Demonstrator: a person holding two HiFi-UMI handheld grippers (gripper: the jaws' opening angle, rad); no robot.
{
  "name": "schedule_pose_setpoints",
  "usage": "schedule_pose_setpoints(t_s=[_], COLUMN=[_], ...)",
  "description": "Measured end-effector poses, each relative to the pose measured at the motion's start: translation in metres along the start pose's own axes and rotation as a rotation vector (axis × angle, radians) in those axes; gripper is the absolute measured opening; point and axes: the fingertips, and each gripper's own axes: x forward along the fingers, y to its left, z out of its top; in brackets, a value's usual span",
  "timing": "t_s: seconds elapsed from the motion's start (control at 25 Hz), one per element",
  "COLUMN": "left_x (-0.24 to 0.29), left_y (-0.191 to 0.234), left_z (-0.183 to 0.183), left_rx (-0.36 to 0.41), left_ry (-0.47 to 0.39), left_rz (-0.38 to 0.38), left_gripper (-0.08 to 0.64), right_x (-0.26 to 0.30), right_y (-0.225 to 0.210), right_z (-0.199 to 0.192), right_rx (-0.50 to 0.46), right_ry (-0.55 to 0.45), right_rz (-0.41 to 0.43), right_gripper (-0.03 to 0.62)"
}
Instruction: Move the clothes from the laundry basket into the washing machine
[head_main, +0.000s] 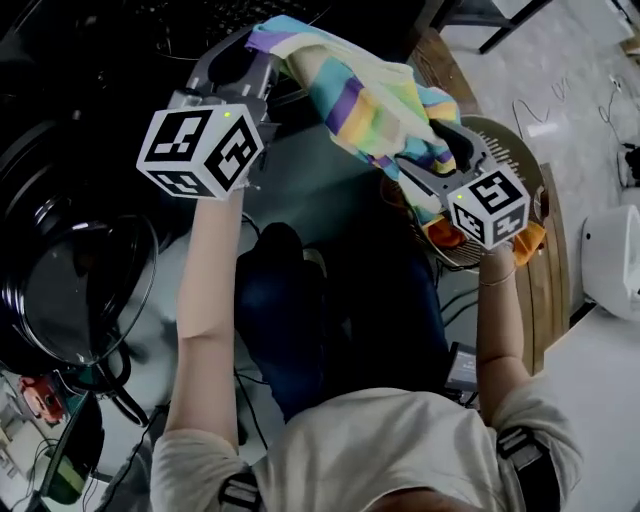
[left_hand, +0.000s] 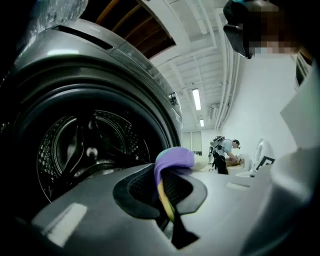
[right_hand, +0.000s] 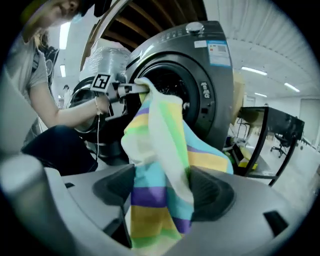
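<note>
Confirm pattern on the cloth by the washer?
The cloth has broad cyan, purple, yellow, green and white stripes; clearest in the right gripper view.

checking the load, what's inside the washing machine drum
Bare perforated drum wall and one lifter rib show, no clothes visible. The bottom is covered by the left gripper.

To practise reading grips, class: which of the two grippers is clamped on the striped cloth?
The left gripper: its jaws are pinched shut on a fold of the striped cloth. The right gripper has its jaws apart, the cloth hanging loosely between them.
</note>
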Motion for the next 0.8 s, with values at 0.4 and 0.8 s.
schedule_pose_setpoints(t_s=[0.4,0.8], left_x=[-0.007,-0.01], left_y=[-0.005,-0.067], left_z=[-0.027,-0.069], left_rx=[0.016,-0.024], left_ry=[0.103,0.215], left_rz=[0.093,-0.23], left_gripper=[0.029,0.331], right_x=[0.036,0.06], right_y=[0.006,0.011], right_z=[0.068,0.159], right_rx=[-0.061,-0.049], right_ry=[-0.08,-0.292], right_rz=[-0.005,-0.003], right_gripper=[0.051,0.046])
